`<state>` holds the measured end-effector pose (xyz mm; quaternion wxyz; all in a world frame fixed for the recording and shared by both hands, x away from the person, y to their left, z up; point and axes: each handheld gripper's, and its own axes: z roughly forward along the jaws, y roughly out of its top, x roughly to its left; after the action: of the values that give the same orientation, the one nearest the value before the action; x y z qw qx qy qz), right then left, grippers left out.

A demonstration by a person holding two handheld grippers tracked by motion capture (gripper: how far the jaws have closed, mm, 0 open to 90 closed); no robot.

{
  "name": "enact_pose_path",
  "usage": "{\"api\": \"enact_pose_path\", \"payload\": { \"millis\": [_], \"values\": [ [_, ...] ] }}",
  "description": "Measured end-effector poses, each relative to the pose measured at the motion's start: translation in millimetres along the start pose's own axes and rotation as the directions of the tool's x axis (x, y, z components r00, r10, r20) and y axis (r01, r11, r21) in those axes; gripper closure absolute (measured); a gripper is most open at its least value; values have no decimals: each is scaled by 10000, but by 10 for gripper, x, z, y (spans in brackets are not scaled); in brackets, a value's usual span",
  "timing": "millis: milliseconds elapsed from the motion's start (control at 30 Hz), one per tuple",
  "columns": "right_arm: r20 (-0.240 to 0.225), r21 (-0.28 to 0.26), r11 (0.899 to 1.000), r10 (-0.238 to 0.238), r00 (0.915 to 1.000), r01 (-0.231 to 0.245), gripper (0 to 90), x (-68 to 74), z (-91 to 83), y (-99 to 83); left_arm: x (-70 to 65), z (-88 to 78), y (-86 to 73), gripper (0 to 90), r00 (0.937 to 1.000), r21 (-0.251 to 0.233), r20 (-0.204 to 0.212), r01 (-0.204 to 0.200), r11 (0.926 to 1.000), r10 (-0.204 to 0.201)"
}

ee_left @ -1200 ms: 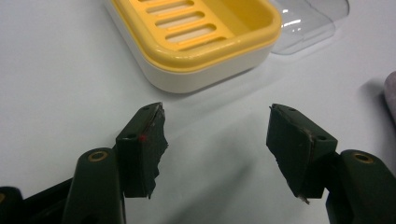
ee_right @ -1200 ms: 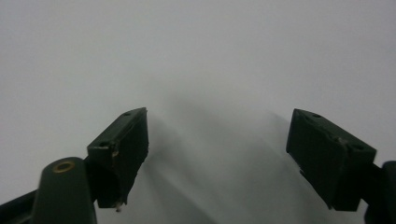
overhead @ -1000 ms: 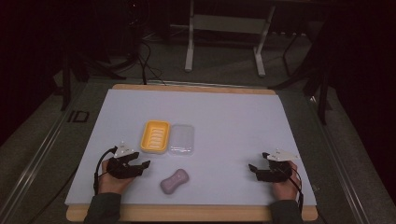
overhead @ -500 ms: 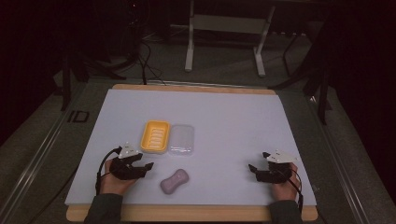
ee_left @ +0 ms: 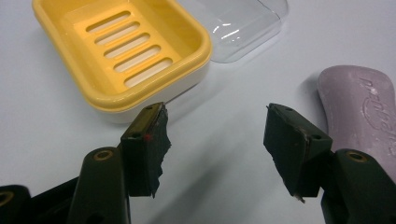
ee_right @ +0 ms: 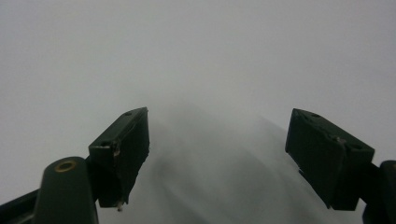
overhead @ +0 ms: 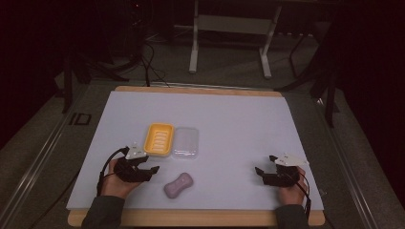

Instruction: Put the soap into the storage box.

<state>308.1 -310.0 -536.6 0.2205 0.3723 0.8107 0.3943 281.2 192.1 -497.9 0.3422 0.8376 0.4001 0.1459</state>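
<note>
A yellow slotted soap dish sits left of centre on the white table, and its clear lid lies beside it on the right. A mauve soap bar rests nearer the front edge. My left gripper is open just left of the soap bar and below the dish, with nothing between its jaws. My right gripper is open at the front right over bare table, holding nothing.
The white table surface has a wooden rim. Beyond the far edge stand a metal frame's legs and cables on a dark floor.
My left gripper has shifted to the right, closer to the soap bar. The right gripper has stayed in place.
</note>
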Motion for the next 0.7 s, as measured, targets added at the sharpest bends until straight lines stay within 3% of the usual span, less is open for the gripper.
{"api": "enact_pose_path", "payload": {
  "millis": [333,467,700],
  "values": [
    [69,-28,10000,-61,10000,62,169,5,-2,-1,-33,-5,152,416,9974,716,92,-720,9948,715],
    [121,-42,10000,-60,9999,61,167,9,-5,-2,-61,-12,209,425,9964,714,331,-800,9942,778],
    [152,-203,9998,8,9999,-4,167,9,-21,-8,-91,10,280,418,9941,1072,229,-1077,9884,1058]
  ]
}}
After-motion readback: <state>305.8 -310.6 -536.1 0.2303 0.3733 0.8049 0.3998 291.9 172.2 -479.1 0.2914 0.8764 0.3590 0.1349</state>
